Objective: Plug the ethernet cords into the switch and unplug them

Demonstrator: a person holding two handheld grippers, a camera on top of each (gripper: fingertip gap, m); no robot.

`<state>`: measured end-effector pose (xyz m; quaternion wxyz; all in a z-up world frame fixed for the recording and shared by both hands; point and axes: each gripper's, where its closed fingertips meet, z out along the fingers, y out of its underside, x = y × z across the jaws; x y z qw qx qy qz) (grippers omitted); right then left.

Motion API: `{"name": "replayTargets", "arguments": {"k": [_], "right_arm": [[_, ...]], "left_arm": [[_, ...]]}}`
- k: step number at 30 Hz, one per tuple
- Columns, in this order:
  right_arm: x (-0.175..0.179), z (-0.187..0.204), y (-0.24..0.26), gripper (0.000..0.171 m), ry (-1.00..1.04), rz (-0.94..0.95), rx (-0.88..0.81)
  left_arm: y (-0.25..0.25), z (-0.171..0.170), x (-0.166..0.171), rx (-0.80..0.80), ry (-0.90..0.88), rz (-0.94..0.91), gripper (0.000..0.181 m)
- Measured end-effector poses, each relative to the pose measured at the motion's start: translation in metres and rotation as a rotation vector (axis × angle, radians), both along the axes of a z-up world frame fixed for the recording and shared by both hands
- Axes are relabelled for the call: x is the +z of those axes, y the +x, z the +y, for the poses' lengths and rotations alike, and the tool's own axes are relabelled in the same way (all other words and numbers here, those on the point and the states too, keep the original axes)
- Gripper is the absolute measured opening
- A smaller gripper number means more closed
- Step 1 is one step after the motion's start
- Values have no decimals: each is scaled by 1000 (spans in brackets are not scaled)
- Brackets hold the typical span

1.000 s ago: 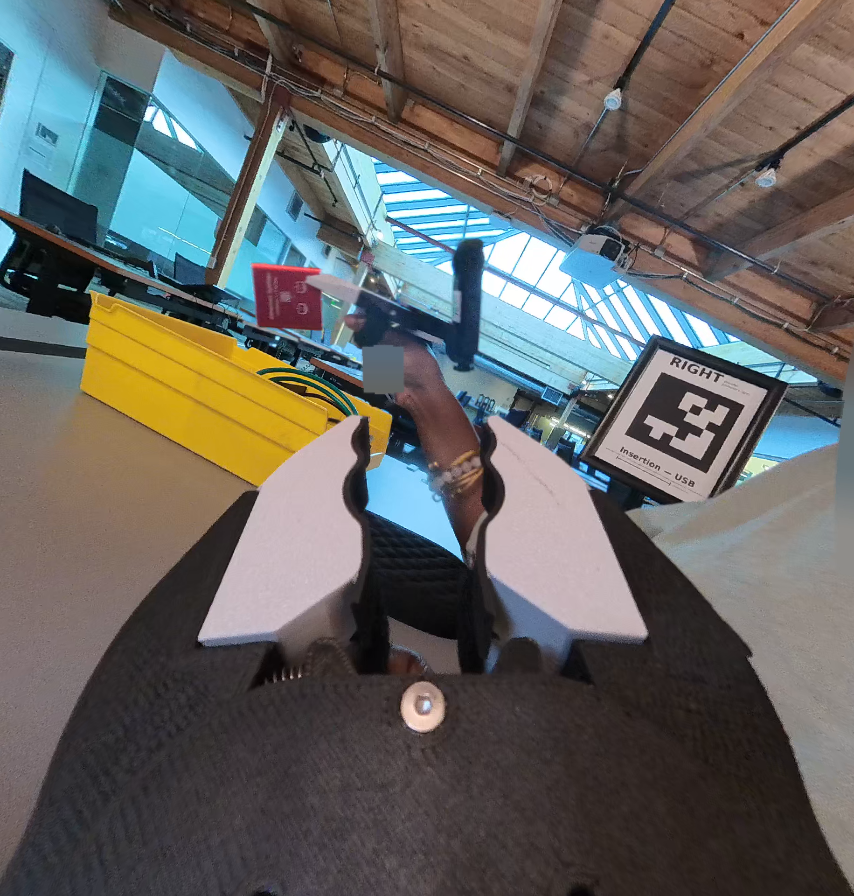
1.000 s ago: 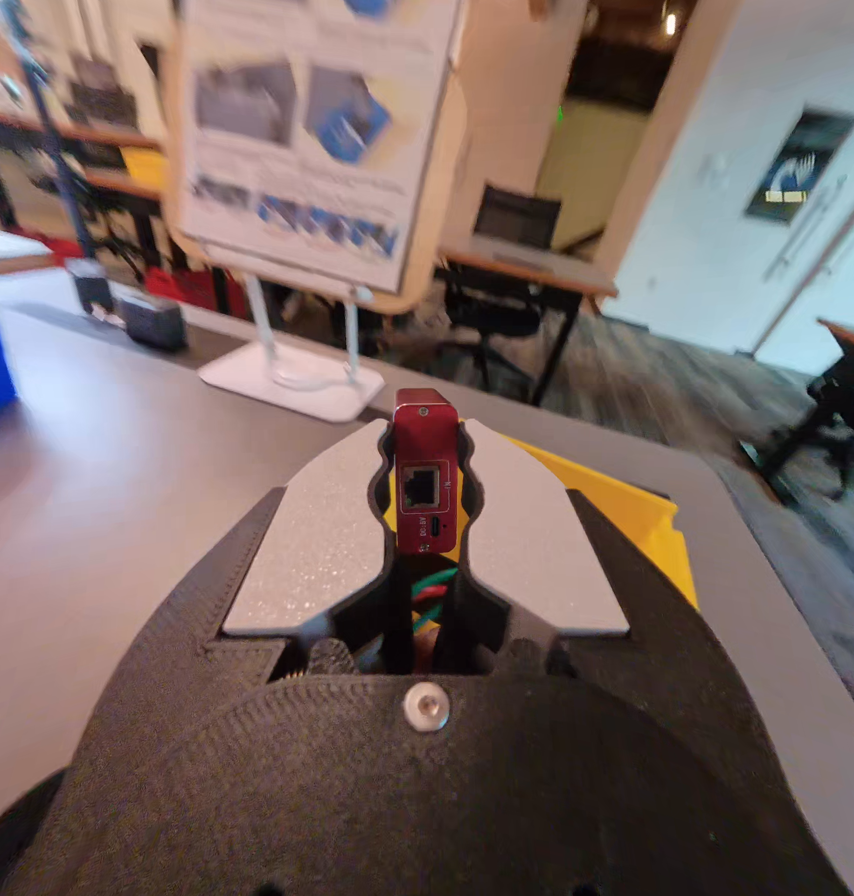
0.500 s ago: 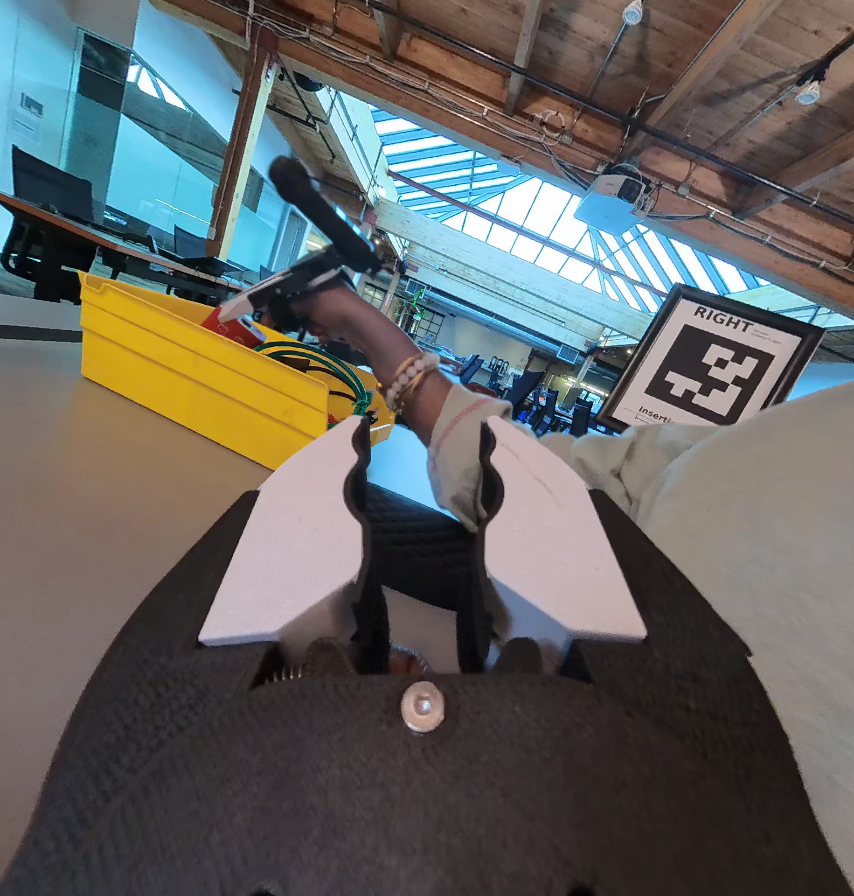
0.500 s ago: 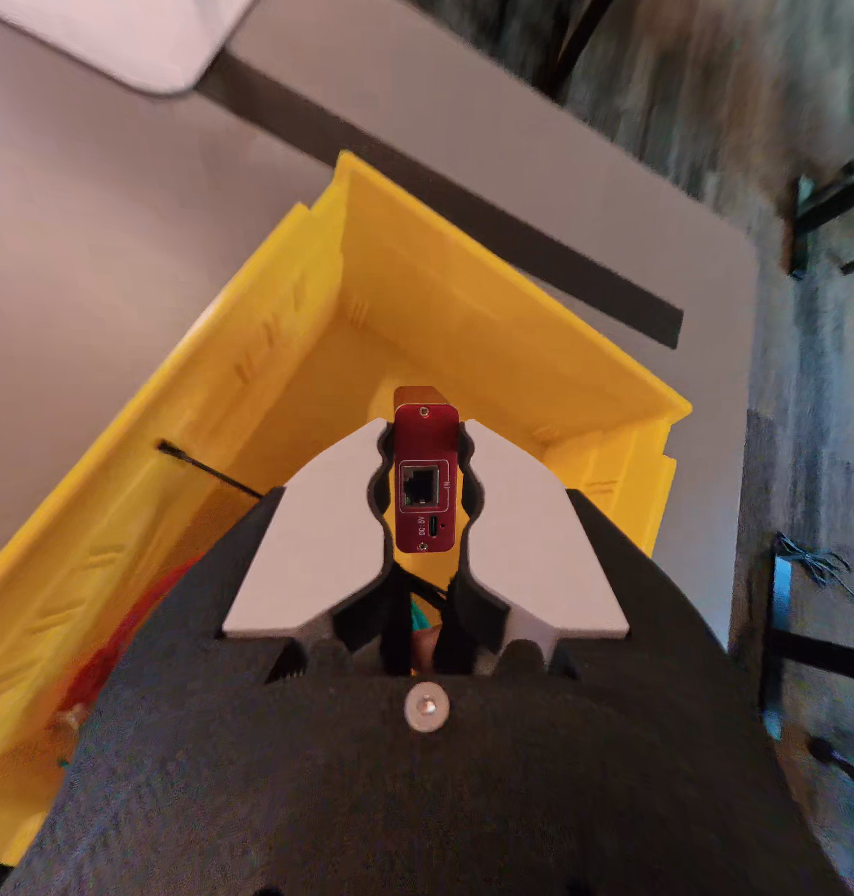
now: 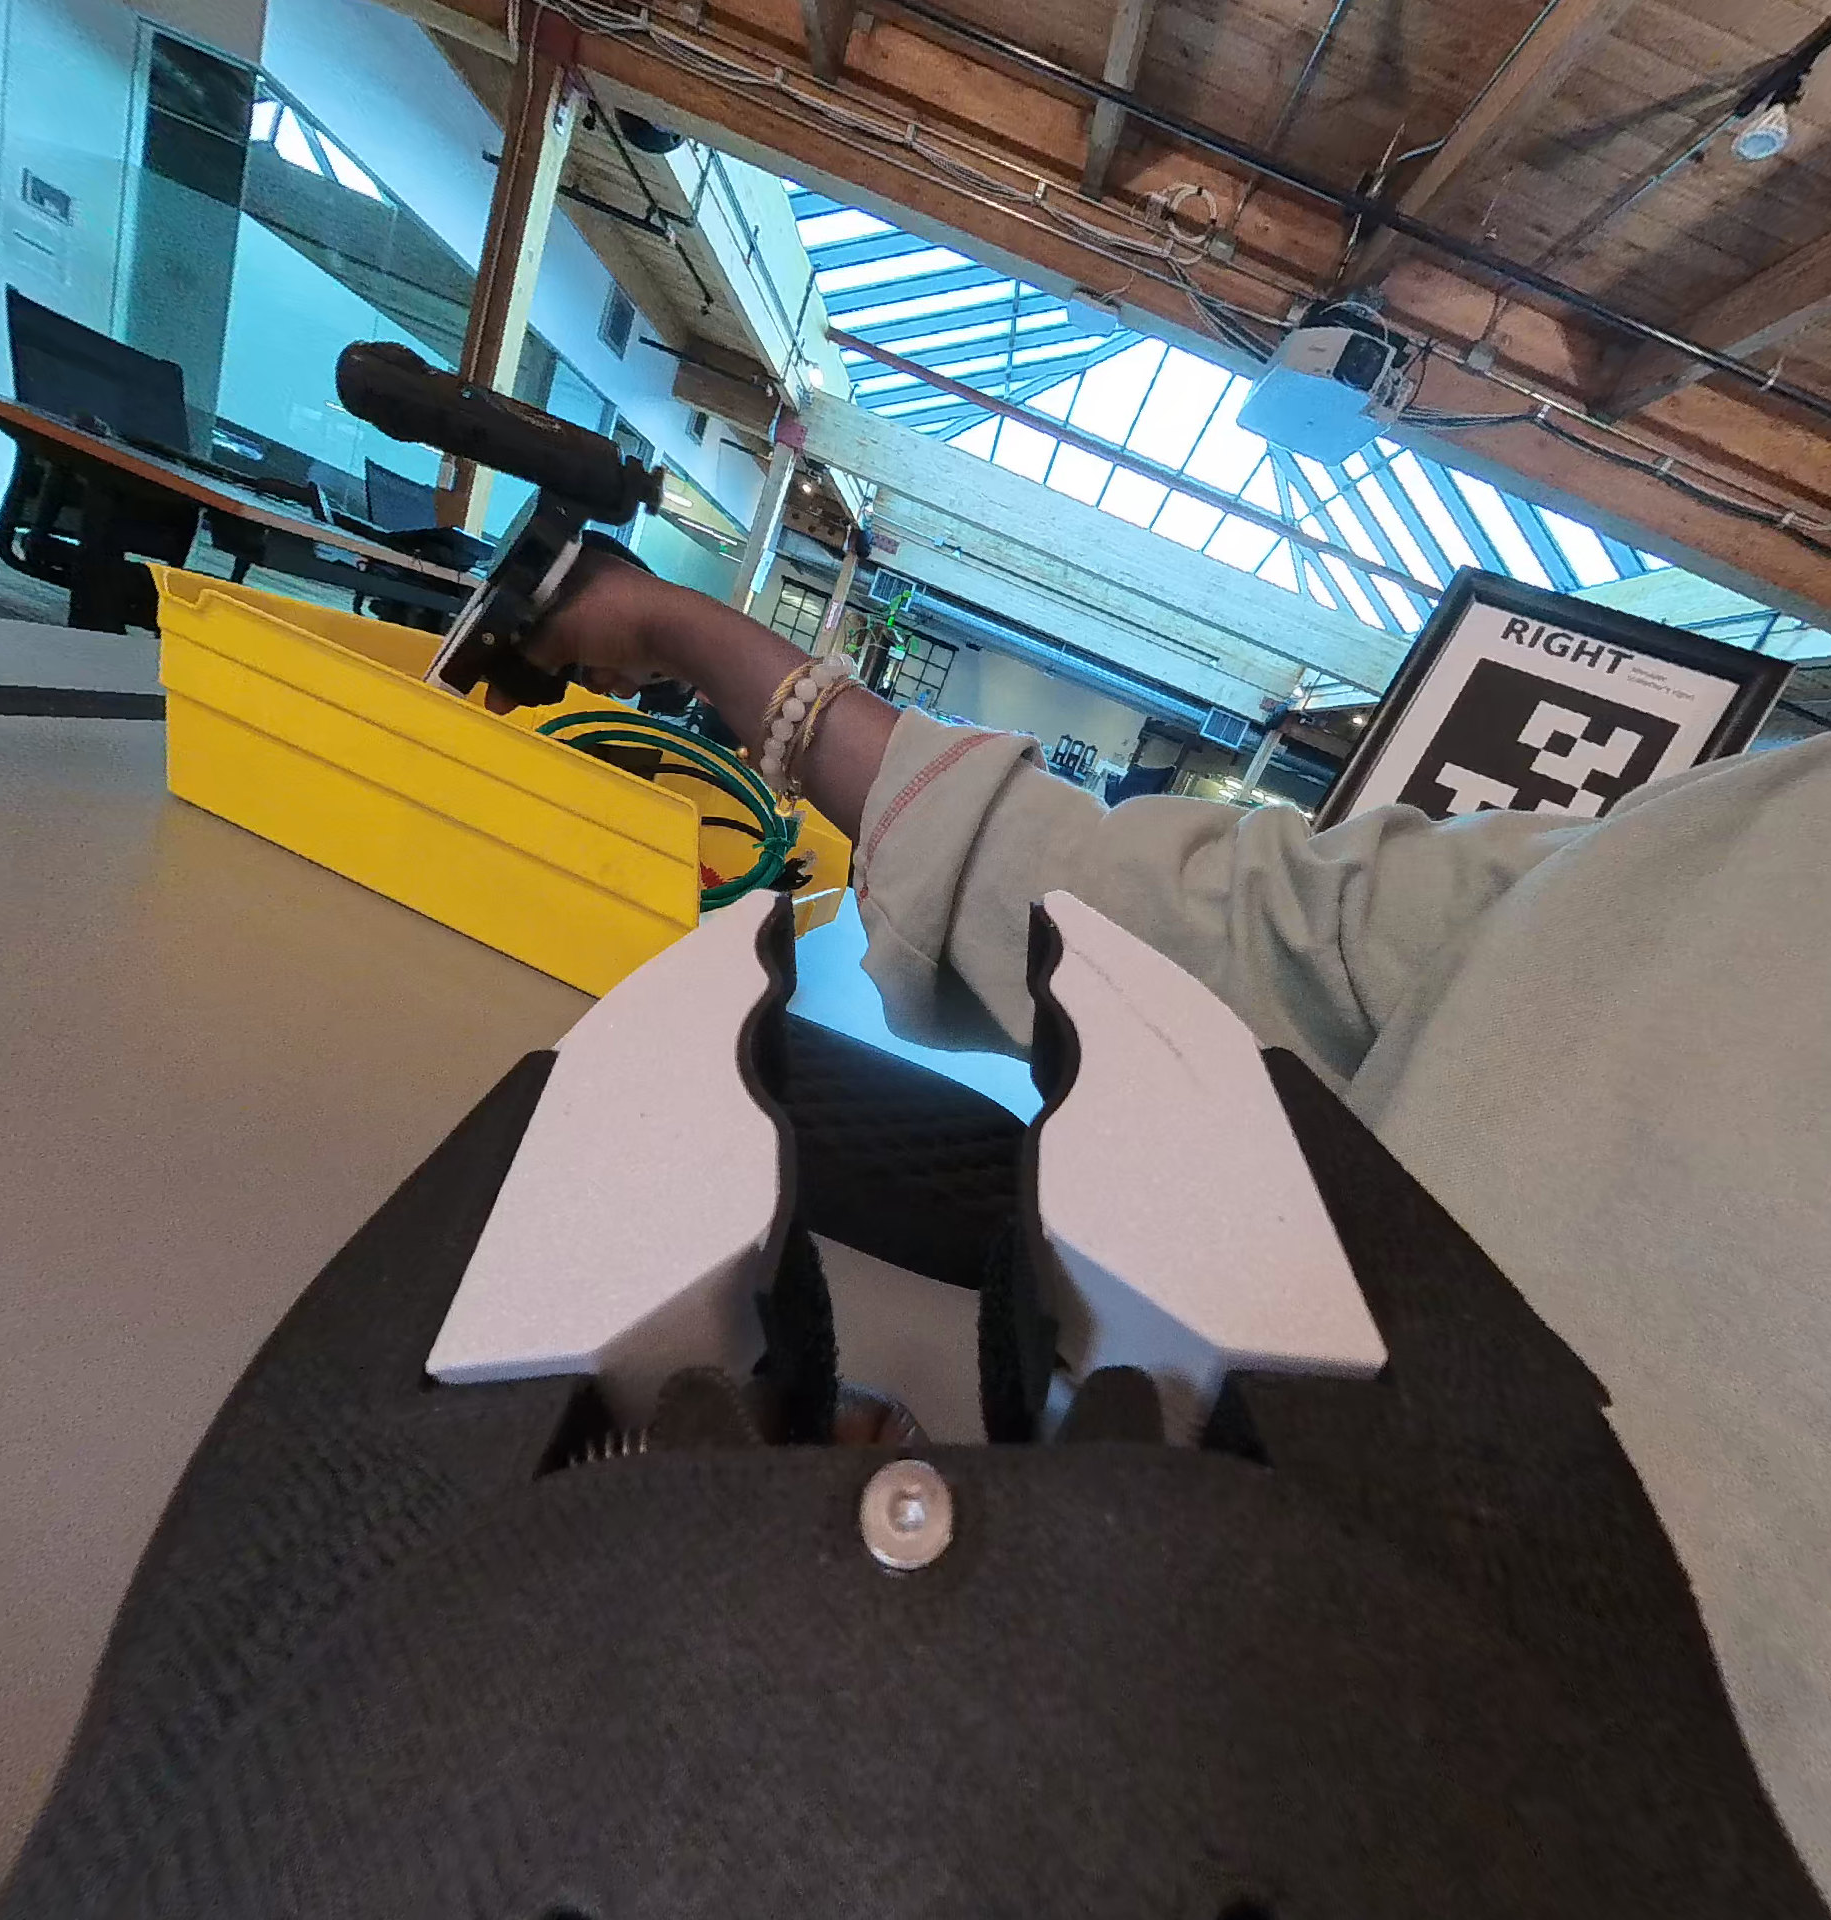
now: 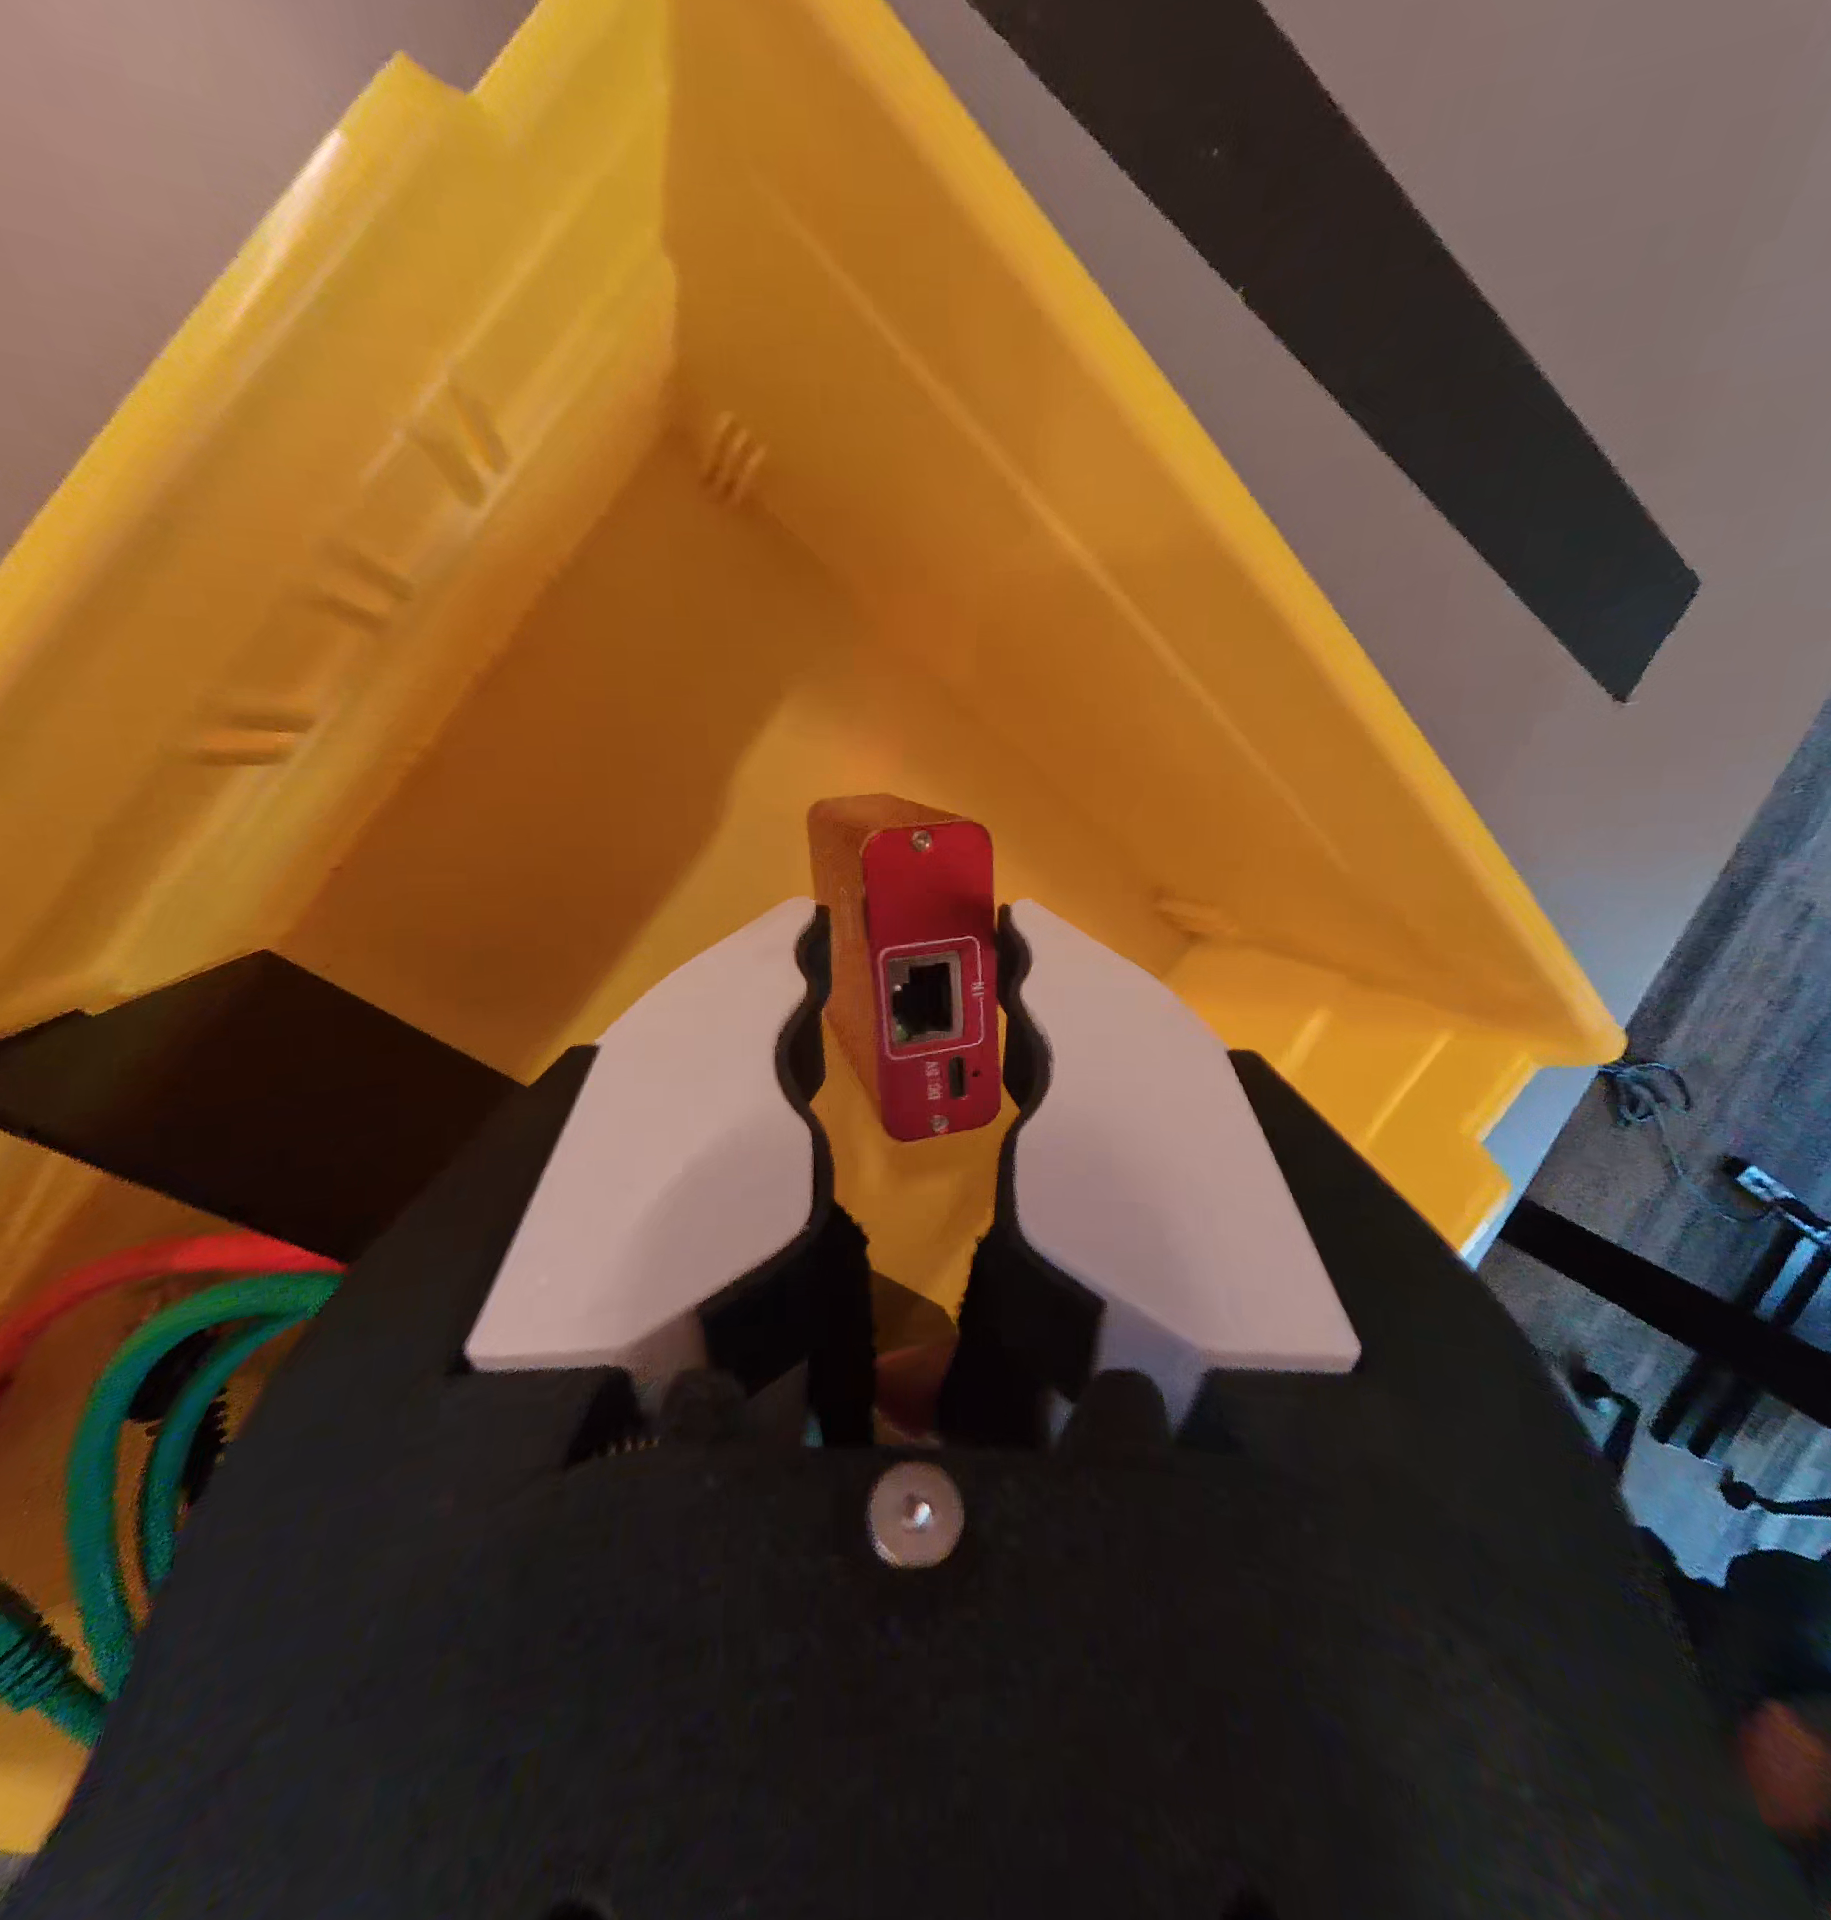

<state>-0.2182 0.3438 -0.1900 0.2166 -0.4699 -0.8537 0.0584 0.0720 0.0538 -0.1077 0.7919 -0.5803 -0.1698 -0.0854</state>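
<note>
The red switch [image 6: 926, 997] stands tilted between my right gripper's [image 6: 906, 920] fingers, port end facing the camera, low inside the yellow bin [image 6: 994, 468]. The jaws stand a little wider than the switch and no longer clamp it. Green ethernet cord [image 6: 121, 1455] and red cord [image 6: 111, 1288] lie coiled in the bin's near left end. In the left wrist view my right gripper [image 5: 495, 644] dips into the bin [image 5: 391, 790], beside the green cord [image 5: 703, 758]. My left gripper [image 5: 906, 914] is open and empty, low on the grey table.
A black block [image 6: 225, 1081] lies in the bin by the cords. A black tape strip [image 6: 1358, 312] crosses the table behind the bin. A framed marker sign [image 5: 1555, 727] stands at the right. The person's sleeved arm [image 5: 1202, 904] stretches across in front of my left gripper.
My right gripper swung down from the air into the yellow bin with the switch. Its jaws have now widened and the switch has tipped. The left gripper has stayed put.
</note>
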Motion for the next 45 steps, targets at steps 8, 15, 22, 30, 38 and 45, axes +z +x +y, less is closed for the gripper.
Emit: {"name": "replayTargets", "arguments": {"k": [8,15,22,30,38,45], "right_arm": [[50,-28,16,64,-215,267,-13],[83,-97,125,85,-582,477,105],[17,-133,186,51,-440,379,102],[10,-150,175,19,-289,441,114],[11,-184,166,20,-264,487,174],[11,-231,163,22,-213,512,265]], "left_arm": [[0,1,0,2,-6,6,43],[1,2,-2,7,-25,18,43],[0,3,-2,30,-28,30,43],[-48,-34,6,526,-179,227,44],[-90,-179,19,1147,-795,300,47],[-105,-221,-34,1070,-934,70,39]]}}
